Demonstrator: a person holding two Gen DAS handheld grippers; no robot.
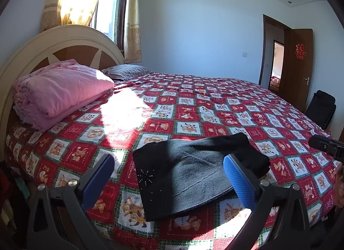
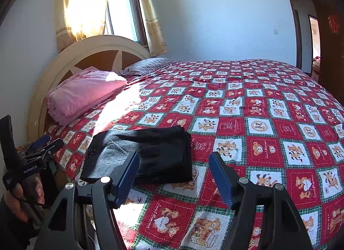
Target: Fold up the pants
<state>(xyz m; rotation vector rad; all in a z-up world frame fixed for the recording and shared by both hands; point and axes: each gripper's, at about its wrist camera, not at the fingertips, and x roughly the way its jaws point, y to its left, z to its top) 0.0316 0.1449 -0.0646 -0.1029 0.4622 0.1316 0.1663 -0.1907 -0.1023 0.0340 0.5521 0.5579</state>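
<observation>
A sunlit bedroom holds a wide bed (image 1: 215, 108) under a red bear-print cover, with a folded pink blanket (image 1: 58, 93) by the headboard. Near the bed's front edge lie the pants (image 1: 193, 170), dark and already folded into a compact stack, grey lining showing. They look soft, light and limp, likely to sag, so a hold at the folded edges or corners seems best. The left claw (image 1: 169, 182) and right claw (image 2: 174, 179) both hover spread apart, gripping nothing.
</observation>
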